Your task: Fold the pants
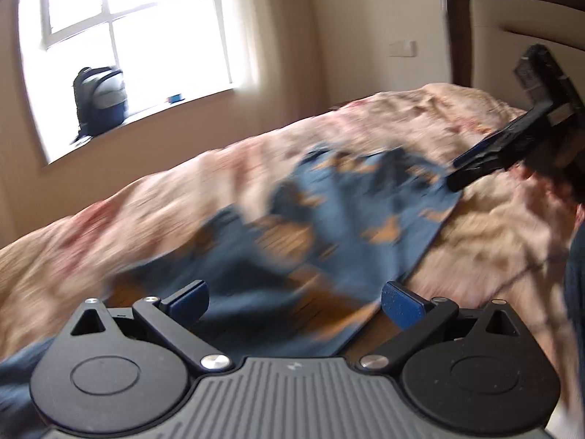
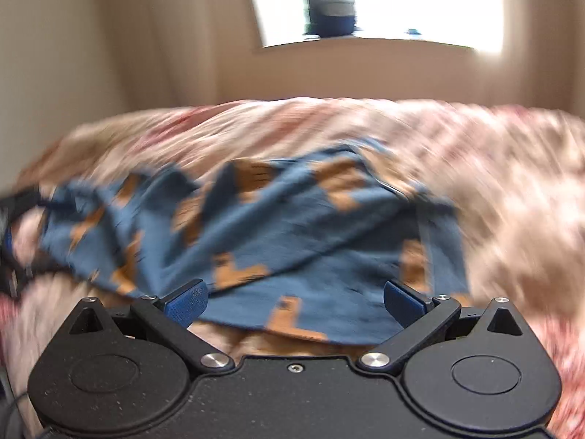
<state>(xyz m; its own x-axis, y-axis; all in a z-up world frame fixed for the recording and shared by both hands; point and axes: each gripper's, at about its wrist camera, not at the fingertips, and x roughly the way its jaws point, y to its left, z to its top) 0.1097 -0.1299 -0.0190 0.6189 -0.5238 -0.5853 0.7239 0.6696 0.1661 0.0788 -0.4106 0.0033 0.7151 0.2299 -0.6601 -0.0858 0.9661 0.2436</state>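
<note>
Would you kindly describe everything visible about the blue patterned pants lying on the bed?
The pants are blue cloth printed with orange-brown blocky shapes; it looks thin and soft. They lie rumpled and creased on a pink floral bedspread, which bears them, with one straight edge nearest the right wrist camera. Motion blur hides finer detail, so waistband and legs cannot be told apart. In the left wrist view they spread diagonally across the bedspread. Neither gripper's open jaws press on them.

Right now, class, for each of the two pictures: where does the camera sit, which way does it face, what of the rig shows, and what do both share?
Left wrist: on the left gripper, open, facing across the pants toward the window; the right gripper shows too.
Right wrist: on the right gripper, open, facing over the pants on the bedspread.
Shared: pants, bedspread, backpack.
</note>
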